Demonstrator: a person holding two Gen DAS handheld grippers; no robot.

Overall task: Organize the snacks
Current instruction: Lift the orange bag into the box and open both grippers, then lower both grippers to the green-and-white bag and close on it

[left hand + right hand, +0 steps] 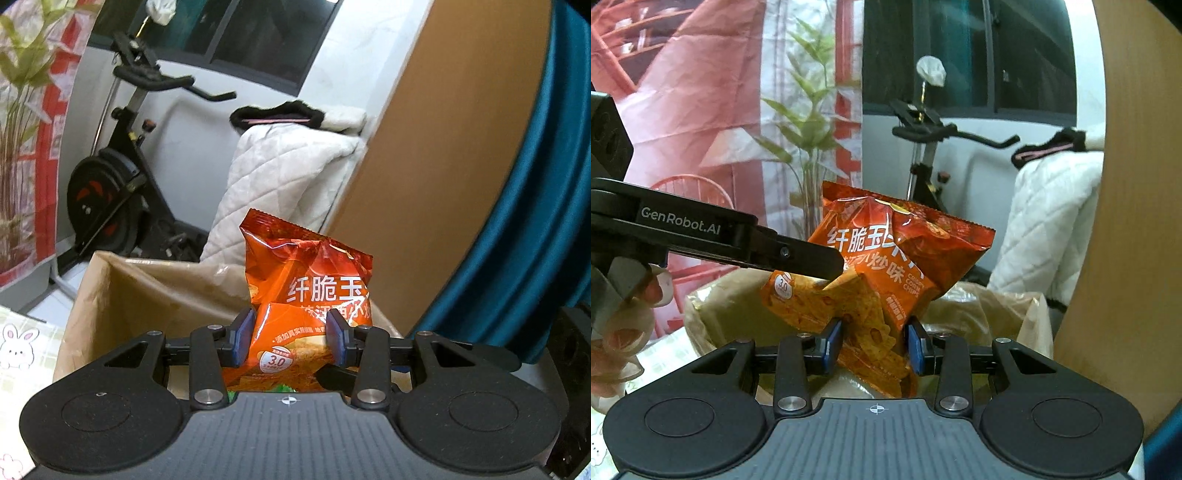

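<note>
An orange-red bag of corn chips [306, 291] is held upright above a box lined with brown paper [147, 288]. My left gripper [291, 338] is shut on the bag's lower part, blue pads pressing both sides. In the right wrist view the same bag [886, 266] sits between my right gripper's [874, 345] blue pads, which are shut on its lower end. The left gripper's black finger [798, 254] reaches in from the left and touches the bag. The lined box [982, 314] lies below the bag.
A black exercise bike [122, 177] stands behind the box. A white quilted cover [284, 184] drapes beside it. A wooden panel [436, 155] and a teal curtain [535, 229] stand on the right. A plant [809, 147] and a bunny-print cloth [18, 347] are on the left.
</note>
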